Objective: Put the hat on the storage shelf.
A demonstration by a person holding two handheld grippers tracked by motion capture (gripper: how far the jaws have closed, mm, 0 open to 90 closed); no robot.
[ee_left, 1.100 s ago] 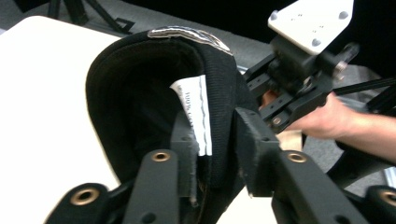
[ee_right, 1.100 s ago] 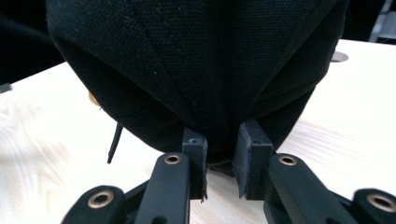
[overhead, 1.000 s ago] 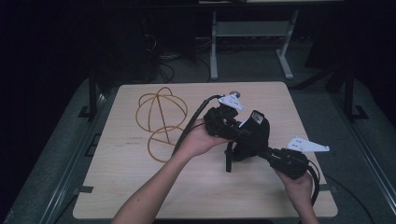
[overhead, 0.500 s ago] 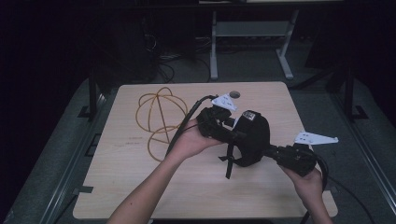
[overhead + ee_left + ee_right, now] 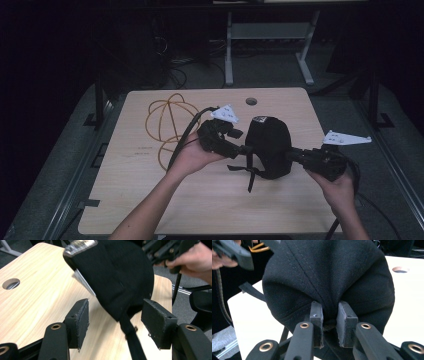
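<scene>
A black cap point(image 5: 270, 145) hangs just above the middle of the wooden table point(image 5: 150, 200). My right gripper point(image 5: 291, 154) comes in from the right and is shut on a bunched fold of the cap point(image 5: 327, 272), pinched between its pads point(image 5: 316, 320). My left gripper point(image 5: 244, 149) sits at the cap's left side. Its jaws have just been opening and stand apart around the cap's lower edge point(image 5: 120, 277). The cap's strap point(image 5: 130, 335) dangles between the pads point(image 5: 81, 320) without being pressed.
An orange cable point(image 5: 167, 120) lies in loops on the table's far left. A round hole point(image 5: 251, 101) is cut near the far edge. Dark floor and a metal stand surround the table. The hand on the right gripper point(image 5: 192, 257) is close behind the cap.
The left gripper's jaws have spread and drawn back a little to the left off the cap. The right gripper has lifted slightly with the cap still pinched.
</scene>
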